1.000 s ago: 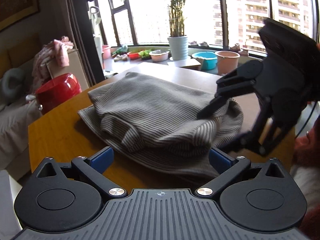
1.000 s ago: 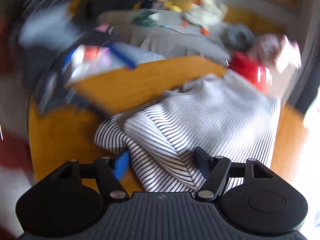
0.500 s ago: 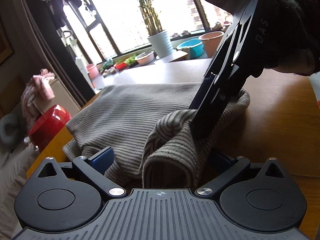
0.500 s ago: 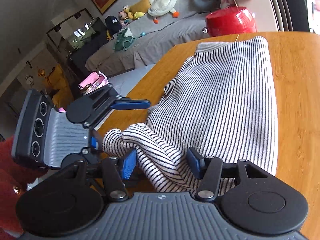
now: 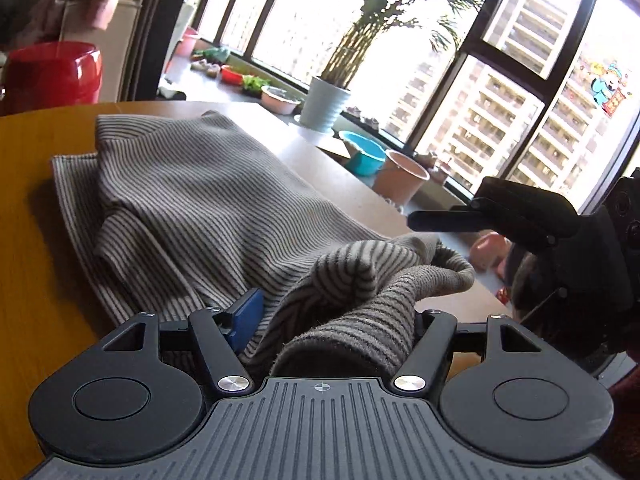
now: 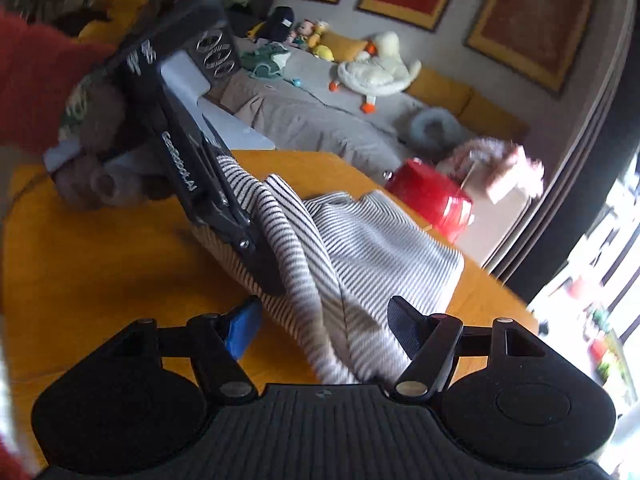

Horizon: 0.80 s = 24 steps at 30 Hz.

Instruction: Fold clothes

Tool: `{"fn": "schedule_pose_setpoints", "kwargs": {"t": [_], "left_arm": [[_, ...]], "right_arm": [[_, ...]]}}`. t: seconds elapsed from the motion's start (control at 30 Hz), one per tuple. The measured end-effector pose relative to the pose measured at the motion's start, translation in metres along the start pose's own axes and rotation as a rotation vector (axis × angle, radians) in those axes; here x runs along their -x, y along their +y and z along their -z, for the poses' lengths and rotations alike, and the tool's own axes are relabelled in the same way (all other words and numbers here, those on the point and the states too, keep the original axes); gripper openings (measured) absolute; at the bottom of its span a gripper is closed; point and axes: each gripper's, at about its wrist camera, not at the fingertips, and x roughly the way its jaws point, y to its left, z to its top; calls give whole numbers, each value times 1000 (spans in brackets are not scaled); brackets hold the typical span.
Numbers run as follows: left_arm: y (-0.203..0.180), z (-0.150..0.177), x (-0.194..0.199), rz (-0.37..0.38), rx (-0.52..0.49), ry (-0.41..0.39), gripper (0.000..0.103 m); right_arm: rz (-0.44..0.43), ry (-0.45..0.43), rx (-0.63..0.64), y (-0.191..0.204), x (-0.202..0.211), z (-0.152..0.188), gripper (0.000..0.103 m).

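- Left wrist view shows the striped sweater [image 5: 192, 184] lying partly folded on the wooden table [image 5: 28, 216], its near end bunched up and raised between the left gripper [image 5: 332, 316] fingers.
- Left gripper looks closed on that bunched fabric: the blue pad [image 5: 248, 312] presses one side, while the opposite finger is hidden under the knit, so the firmness of the hold is uncertain.
- Right wrist view has the right gripper [image 6: 324, 320] with its jaws set wide; cloth runs between them, but neither pad seems to touch it, so I judge it is not gripping.
- Step in hand appears to be carrying the near end over the flat body of the sweater.
- To do it well, the lifted edge should stay taut and level, travel straight toward the far hem near the red pot [image 6: 432, 200], and land with edges aligned.
- Right tool should take the other corner of that edge before the fold goes over, or the loose side will sag.
- Left tool reaches in low and nearly level with the tabletop; the right one points down across the table at the cloth.
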Motion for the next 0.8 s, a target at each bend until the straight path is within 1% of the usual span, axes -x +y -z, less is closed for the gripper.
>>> {"fn": "schedule_pose_setpoints", "kwargs": {"t": [0.03,0.07,0.1,0.13,0.17,0.2,0.23,0.27,0.33,0.4,0.47,0.53,0.57,0.6,0.67,0.73,0.8], "left_arm": [[1,1,0,-6,-1,-4,67],[0,1,2,-8,1,-4,68],[0,2,5,-10,3,-2,69],[-2,4,11,-17,-2,3,73],[-8,6,20,-26,-25,4,80],[-8,7,31,-22,-29,-12,85],[-7,9,42,-18,-31,-28,95],[-6,11,54,-13,-34,-45,97],[4,3,72,-28,18,-107,97],[13,-9,75,-60,74,-159,97],[22,-22,71,-82,137,-199,93],[29,-31,54,-74,180,-189,92],[31,-34,41,-69,189,-171,91],[33,-36,29,-67,193,-145,89],[42,-34,14,-42,220,-90,77],[50,-32,-1,-16,246,-34,73],[61,-28,-7,24,279,8,73]], "right_arm": [[-6,9,7,3,-9,-1,64],[-26,26,-1,4,-17,-3,48],[-48,40,-14,4,-21,-4,45],[-73,52,-32,4,-22,-4,38],[-89,63,-45,4,-22,-4,35],[-98,72,-54,4,-20,-3,34],[-103,79,-64,3,-18,-2,31],[-103,85,-77,3,-16,-1,30],[-118,99,-111,1,-11,-1,29],[-161,123,-150,-4,-4,-5,28],[-215,133,-154,-7,11,-13,27],[-263,141,-142,-10,29,-23,26],[-272,145,-124,-12,39,-30,26],[-275,147,-108,-15,50,-39,25],[-266,143,-93,-24,69,-59,25],[-257,131,-92,-38,80,-78,24],[-245,125,-86,-55,83,-95,24]]}}
